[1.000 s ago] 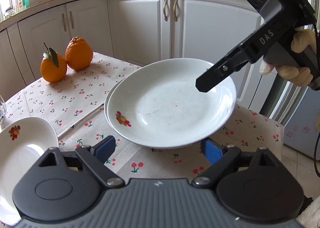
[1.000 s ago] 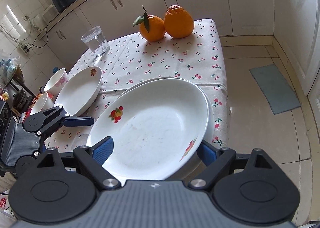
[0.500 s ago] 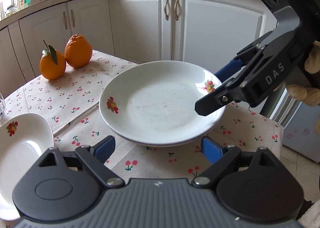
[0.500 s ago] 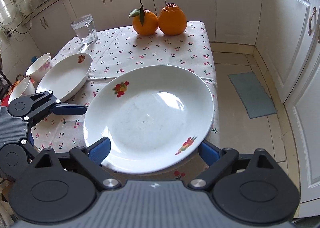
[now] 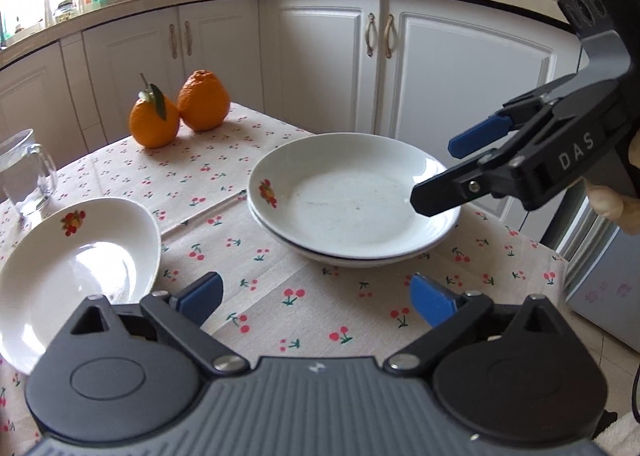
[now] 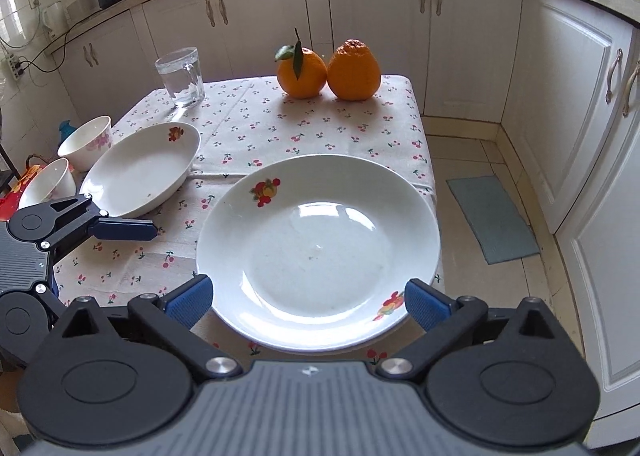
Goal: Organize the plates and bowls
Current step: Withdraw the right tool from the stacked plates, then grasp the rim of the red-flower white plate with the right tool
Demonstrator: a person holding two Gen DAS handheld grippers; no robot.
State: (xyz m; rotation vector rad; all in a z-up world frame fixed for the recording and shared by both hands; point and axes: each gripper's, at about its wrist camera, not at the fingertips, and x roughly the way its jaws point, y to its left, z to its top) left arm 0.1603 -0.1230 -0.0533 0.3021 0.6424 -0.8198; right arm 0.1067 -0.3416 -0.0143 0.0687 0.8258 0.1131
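Two plates stacked (image 5: 352, 212) at frame centre in the left view, low centre (image 6: 320, 252) in the right view, top one seated on the lower near the table's edge. Left gripper (image 5: 316, 298) spreading wide, nothing between its blue pads, cloth only. Right gripper (image 6: 310, 302) likewise spreading, pads either side of the stack's near rim but apart from it, gripping nothing.

Step in hand, by the look of it: letting go and backing off. Best done by drawing both grippers straight back and slightly up, keeping pads off the rim so the stack is not nudged toward the table's edge.

Next likely candidate: third plate (image 6: 140, 170) at left of the right view, two small bowls (image 6: 86, 142) beyond it. Glass mug (image 6: 182, 76) and two oranges (image 6: 328, 70) toward the top of that frame, well apart from the stack. Left gripper close beside the third plate; care needed there.
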